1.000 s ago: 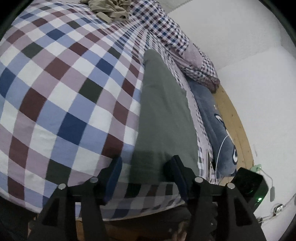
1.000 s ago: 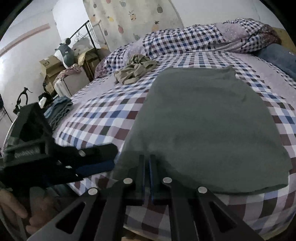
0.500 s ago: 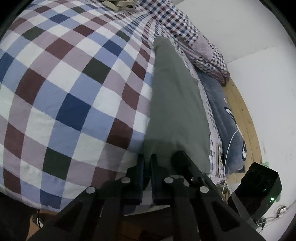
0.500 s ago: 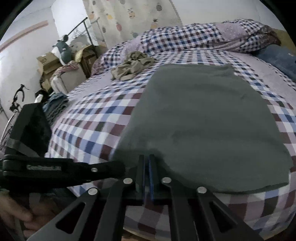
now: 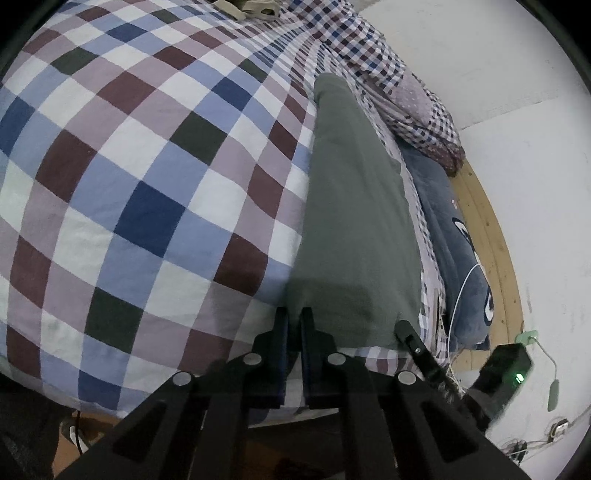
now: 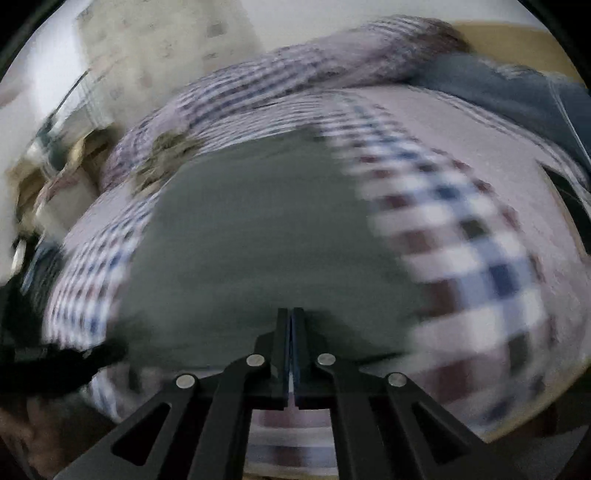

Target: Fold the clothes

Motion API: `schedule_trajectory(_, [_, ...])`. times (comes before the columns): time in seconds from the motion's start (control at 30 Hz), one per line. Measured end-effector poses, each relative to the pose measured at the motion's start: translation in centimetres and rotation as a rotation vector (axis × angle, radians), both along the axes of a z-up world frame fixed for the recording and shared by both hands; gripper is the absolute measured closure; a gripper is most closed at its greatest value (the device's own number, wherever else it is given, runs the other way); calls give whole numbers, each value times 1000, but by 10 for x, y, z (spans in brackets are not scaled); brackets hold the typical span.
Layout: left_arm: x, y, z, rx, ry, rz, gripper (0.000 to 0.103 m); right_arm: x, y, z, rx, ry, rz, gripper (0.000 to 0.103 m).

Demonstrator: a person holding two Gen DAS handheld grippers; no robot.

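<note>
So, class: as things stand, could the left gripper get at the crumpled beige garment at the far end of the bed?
Probably not: the left gripper is shut on the green garment, with the beige garment far across the bed.

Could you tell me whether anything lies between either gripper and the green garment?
Nothing visible does. The left gripper and the right gripper each have their fingers closed right at the near edge of the green garment, which lies flat on the checked bedsheet.
</note>
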State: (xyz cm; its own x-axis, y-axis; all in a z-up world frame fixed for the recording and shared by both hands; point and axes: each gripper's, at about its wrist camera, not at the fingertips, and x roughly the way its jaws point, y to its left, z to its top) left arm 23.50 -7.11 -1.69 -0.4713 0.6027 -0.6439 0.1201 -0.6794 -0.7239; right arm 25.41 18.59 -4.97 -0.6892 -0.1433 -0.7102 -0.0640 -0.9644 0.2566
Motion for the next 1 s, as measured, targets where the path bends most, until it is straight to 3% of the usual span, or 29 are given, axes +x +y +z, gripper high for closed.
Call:
schedule_trajectory(0.2, [-1, -3, -1, 22, -9, 8, 98, 12, 54, 10, 50, -39, -234, 101])
schedule_trajectory(0.3, [0, -6, 0, 45, -10, 10, 98, 17, 56, 17, 25, -20, -231, 99])
schedule_trajectory(0.4, [2, -8, 3, 73, -1, 7, 99, 22, 23, 35, 71, 80, -90, 97])
schedule_trajectory(0.47, [3, -10, 6, 98, 9, -1, 99, 28, -11, 47, 145, 157, 42, 83])
schedule_trajectory(0.5, [3, -11, 8, 108, 15, -4, 99, 34, -26, 50, 177, 198, 100, 65])
schedule_trajectory(0.53, [3, -12, 10, 122, 22, -9, 99, 39, -41, 54, 210, 239, 157, 57])
schedule_trajectory(0.63, [4, -16, 15, 167, 41, -23, 99, 54, -89, 56, 362, 335, 322, 46])
schedule_trajectory(0.8, [2, -24, 23, 241, 65, -48, 99, 69, -143, 32, 559, 370, 515, 35])
schedule_trajectory(1.0, [-5, -29, 30, 333, 82, -74, 99, 67, -180, 2, 803, 433, 571, 29])
